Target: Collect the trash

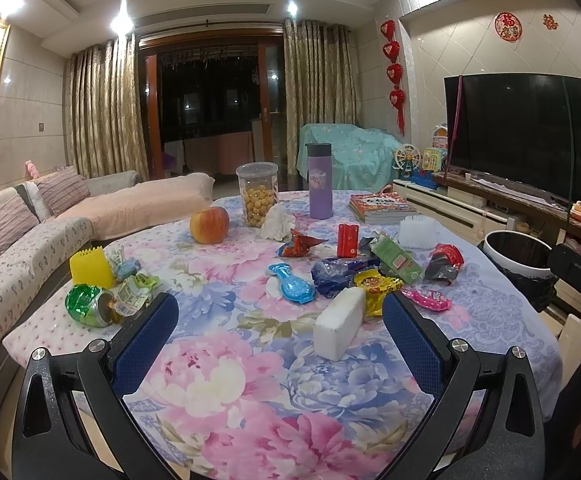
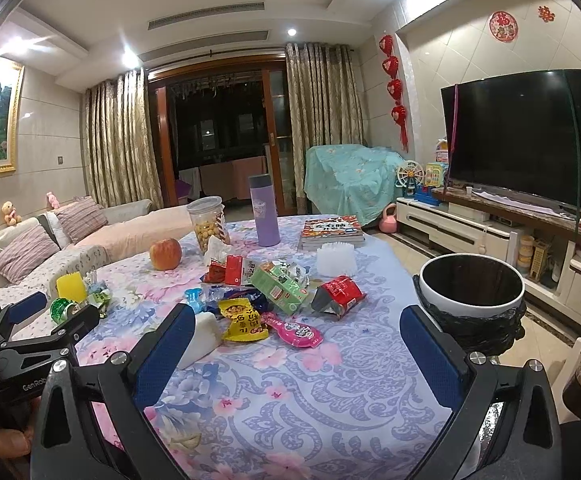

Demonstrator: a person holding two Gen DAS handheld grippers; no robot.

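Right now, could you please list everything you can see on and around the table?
apple: 1, red-yellow, far left of table
snack jar: 1, clear, behind apple
bottle: 1, purple, far centre
books: small stack, far right
tissue: 1, white, beside jar
foam block: 1, white, near centre
wrappers: many, mixed colours, mid-table
green can: 1, lying at left edge
yellow comb: 1, left edge
bin: 1, white with black liner, right of table
left gripper: open, blue fingers
right gripper: open
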